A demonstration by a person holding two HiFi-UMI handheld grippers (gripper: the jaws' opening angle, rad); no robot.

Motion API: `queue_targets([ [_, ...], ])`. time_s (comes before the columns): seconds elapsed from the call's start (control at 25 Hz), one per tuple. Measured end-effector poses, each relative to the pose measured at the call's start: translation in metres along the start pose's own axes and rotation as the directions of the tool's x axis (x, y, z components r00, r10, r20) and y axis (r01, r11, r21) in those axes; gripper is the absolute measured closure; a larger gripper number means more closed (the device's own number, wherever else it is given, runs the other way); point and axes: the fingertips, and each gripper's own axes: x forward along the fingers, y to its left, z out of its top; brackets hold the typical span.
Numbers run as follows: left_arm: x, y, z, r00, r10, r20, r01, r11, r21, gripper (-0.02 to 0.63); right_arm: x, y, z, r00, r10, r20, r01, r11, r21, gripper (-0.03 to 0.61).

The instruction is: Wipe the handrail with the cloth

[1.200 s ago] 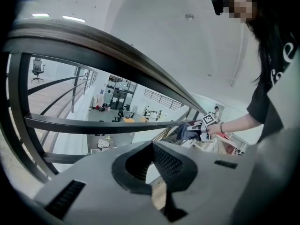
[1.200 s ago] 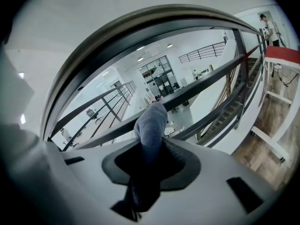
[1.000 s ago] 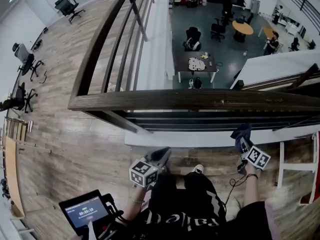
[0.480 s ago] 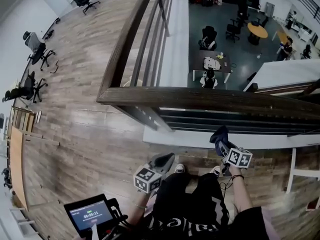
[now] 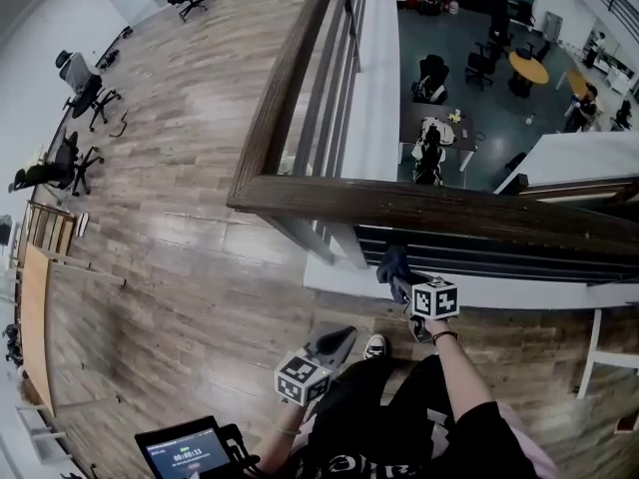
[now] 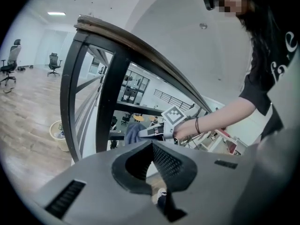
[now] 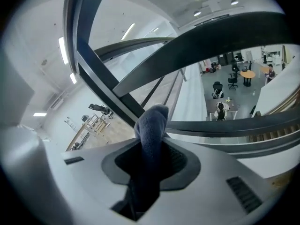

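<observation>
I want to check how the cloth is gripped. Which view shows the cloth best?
The right gripper view: the cloth fills its centre, clamped between the right gripper's jaws. The head view shows only a small dark tuft below the handrail; the left gripper view shows a distant bluish patch.

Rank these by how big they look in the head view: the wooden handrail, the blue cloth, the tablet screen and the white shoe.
1. wooden handrail, by far the largest.
2. tablet screen, though it is cut off by the frame edge and nearer the camera.
3. blue cloth.
4. white shoe, only slightly smaller than the cloth.
</observation>
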Motion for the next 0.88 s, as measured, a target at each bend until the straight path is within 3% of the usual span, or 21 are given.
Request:
queue_targets([
  [0.16,-0.021,0.016,-0.009,0.999,0.040,-0.003,-0.040,0.999,-0.019,0.614,0.046,0.027,0.002,0.997,0.045,-0.059,-0.048,0.998,-0.038,0.486],
  [0.36,-0.042,0.034,-0.035,0.996,0.091,-0.005,-0.091,0.995,-0.043,0.614,0.068,0.017,-0.012,0.990,-0.001,-0.141,-0.007,0.998,-0.059,0.486],
  [0.6,-0.039,0.043,-0.048,0.995,0.097,-0.014,-0.097,0.994,-0.042,0.614,0.061,-0.024,-0.018,0.991,-0.059,-0.119,0.063,0.997,0.033,0.486],
  [0.88,0.001,0.018,-0.034,0.999,0.008,-0.044,-0.008,1.000,0.014,0.614,0.022,-0.081,-0.018,0.991,-0.121,-0.062,0.129,0.979,0.155,0.486],
])
